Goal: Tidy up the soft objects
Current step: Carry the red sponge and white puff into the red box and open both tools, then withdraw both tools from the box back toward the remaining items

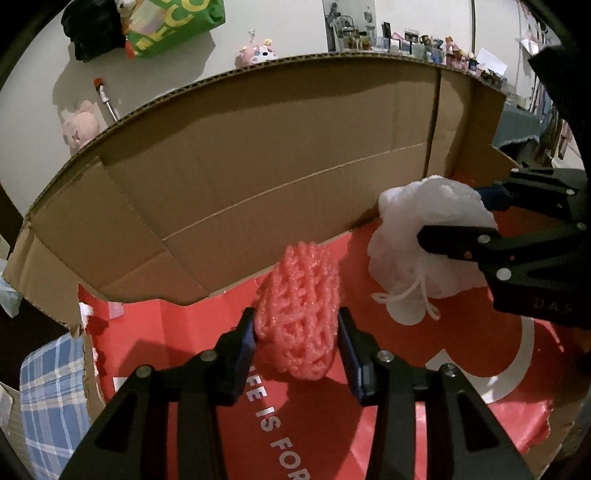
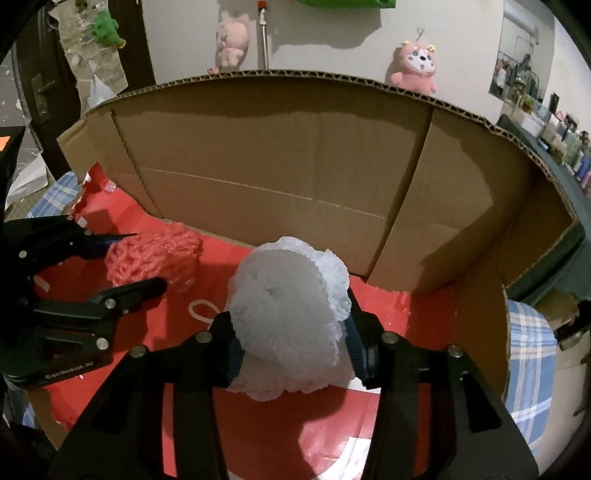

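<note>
Pink net (image 1: 297, 314) sits between your left gripper's (image 1: 295, 339) slack jaws; only your right view shows the right gripper (image 2: 293, 350) squeezing the white pouf (image 2: 288, 317).

Pink plush toys (image 2: 415, 70) hang on the white wall (image 2: 325, 44) behind. A green bag (image 1: 173, 26) hangs there too. Blue checked cloth (image 1: 51, 398) lies alongside, lower left.
</note>
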Demonstrator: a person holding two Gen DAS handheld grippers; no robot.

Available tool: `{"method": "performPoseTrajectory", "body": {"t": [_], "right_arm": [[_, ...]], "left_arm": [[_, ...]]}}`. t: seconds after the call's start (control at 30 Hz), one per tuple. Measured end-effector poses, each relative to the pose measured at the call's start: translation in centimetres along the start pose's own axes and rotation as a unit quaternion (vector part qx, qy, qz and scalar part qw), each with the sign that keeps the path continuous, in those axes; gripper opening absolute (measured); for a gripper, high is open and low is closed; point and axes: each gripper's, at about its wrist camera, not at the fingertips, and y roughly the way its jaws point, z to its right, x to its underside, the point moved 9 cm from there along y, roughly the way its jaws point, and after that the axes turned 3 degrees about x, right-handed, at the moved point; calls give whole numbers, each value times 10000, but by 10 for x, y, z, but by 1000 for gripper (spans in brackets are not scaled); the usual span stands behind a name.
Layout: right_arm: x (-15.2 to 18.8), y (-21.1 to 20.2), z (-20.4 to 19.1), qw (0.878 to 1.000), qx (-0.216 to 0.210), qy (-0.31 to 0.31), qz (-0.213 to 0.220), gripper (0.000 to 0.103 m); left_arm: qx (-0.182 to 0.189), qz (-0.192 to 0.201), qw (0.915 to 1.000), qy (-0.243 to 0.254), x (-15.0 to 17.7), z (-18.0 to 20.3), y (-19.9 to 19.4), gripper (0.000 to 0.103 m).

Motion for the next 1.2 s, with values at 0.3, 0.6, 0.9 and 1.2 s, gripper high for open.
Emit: {"method": "performPoseTrajectory", "body": {"t": [0.3,0.6,0.9,1.2], "right_arm": [[1,0,0,10000,38,26,-56,56],[3,-4,2,9999,42,75,-63,71],[-2,-36,6,9995,92,248,159,78],[-6,-115,9,9961,154,490,716,86]], "left_arm": [[-21,-7,10000,-52,0,-2,0,48],[0,96,9998,-155,-7,-5,-8,68],[-56,441,9984,-349,-5,-5,-47,88],[-166,1013,9929,-605,-5,-1,-118,99]]}}
